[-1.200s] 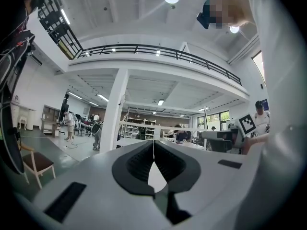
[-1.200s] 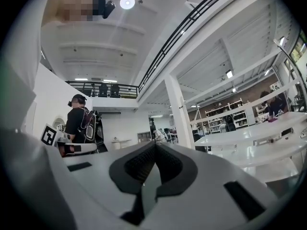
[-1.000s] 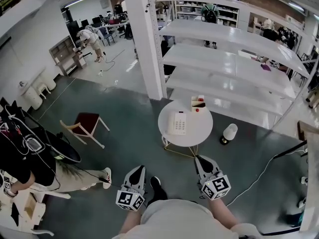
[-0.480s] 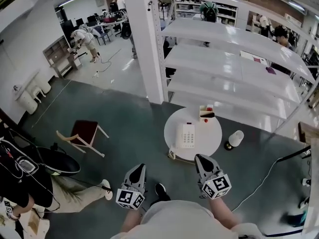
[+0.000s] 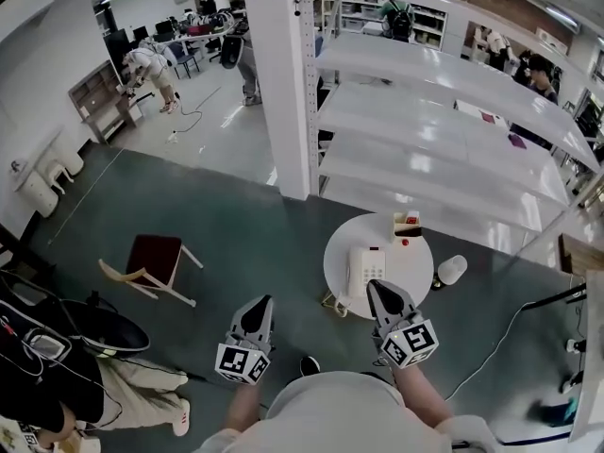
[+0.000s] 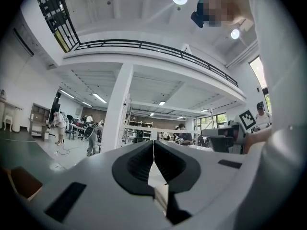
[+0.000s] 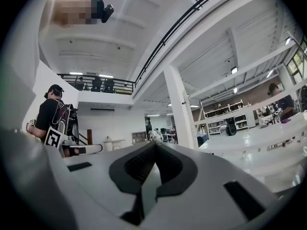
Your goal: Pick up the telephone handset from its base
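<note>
A white telephone (image 5: 364,270) with its handset on the base lies on a small round white table (image 5: 415,267) in the head view. My right gripper (image 5: 377,287) is shut and empty, its tips at the table's near edge, just short of the phone. My left gripper (image 5: 264,302) is shut and empty over the green floor, left of the table. In the left gripper view its jaws (image 6: 153,143) meet; the right gripper view shows the same for the right gripper (image 7: 155,144). Neither gripper view shows the phone.
A small box (image 5: 407,224) with red items stands at the table's far edge. A white lamp-like object (image 5: 451,270) sits on the floor right of the table. A white pillar (image 5: 283,74), long white shelves (image 5: 453,140), a chair (image 5: 151,262) and a seated person (image 5: 57,366) surround the spot.
The table and phone have come closer and lower in the head view as I walk forward. Both grippers stay level and shut; the right tips now reach the table's edge.
</note>
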`<state>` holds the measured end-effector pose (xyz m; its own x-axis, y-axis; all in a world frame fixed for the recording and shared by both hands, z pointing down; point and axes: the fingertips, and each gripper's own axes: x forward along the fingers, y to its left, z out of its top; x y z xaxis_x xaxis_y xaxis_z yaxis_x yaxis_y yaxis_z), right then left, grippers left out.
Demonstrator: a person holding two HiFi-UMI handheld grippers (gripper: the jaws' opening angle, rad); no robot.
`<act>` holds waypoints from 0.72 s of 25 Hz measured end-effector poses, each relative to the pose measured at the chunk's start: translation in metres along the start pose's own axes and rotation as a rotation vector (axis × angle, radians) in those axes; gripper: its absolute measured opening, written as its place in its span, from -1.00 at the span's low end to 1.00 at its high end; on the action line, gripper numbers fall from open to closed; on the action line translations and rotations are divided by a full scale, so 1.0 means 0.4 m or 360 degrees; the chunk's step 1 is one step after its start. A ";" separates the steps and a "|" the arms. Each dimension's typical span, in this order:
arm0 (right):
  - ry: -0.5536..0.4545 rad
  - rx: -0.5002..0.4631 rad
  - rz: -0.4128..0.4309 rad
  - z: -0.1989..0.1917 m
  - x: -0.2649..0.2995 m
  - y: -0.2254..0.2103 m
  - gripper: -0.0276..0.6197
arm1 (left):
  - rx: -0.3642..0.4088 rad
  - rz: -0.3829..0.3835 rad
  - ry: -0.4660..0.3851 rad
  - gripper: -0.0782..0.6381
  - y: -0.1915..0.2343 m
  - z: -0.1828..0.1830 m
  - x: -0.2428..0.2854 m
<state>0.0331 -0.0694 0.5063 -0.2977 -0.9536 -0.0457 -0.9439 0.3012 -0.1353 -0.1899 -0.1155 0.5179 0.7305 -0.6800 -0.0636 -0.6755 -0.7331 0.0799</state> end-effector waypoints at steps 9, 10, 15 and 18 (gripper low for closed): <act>-0.0033 -0.0029 -0.0024 0.034 0.157 -0.025 -0.89 | -0.0025 -0.0044 0.0015 -0.73 0.115 -0.002 0.084; -0.0034 -0.0031 -0.0025 0.037 0.169 -0.033 -0.89 | -0.0027 -0.0051 0.0017 -0.73 0.119 -0.003 0.097; -0.0020 -0.0022 -0.0017 0.023 0.208 -0.071 -0.89 | -0.0035 -0.0056 0.0028 -0.73 0.129 -0.010 0.153; -0.0009 -0.0014 0.0008 0.021 0.238 -0.091 -0.89 | -0.0023 -0.0032 0.0022 -0.73 0.141 0.001 0.184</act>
<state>0.0403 -0.1712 0.4986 -0.3013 -0.9521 -0.0521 -0.9437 0.3056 -0.1265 -0.1743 -0.2069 0.5172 0.7451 -0.6650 -0.0516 -0.6594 -0.7460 0.0932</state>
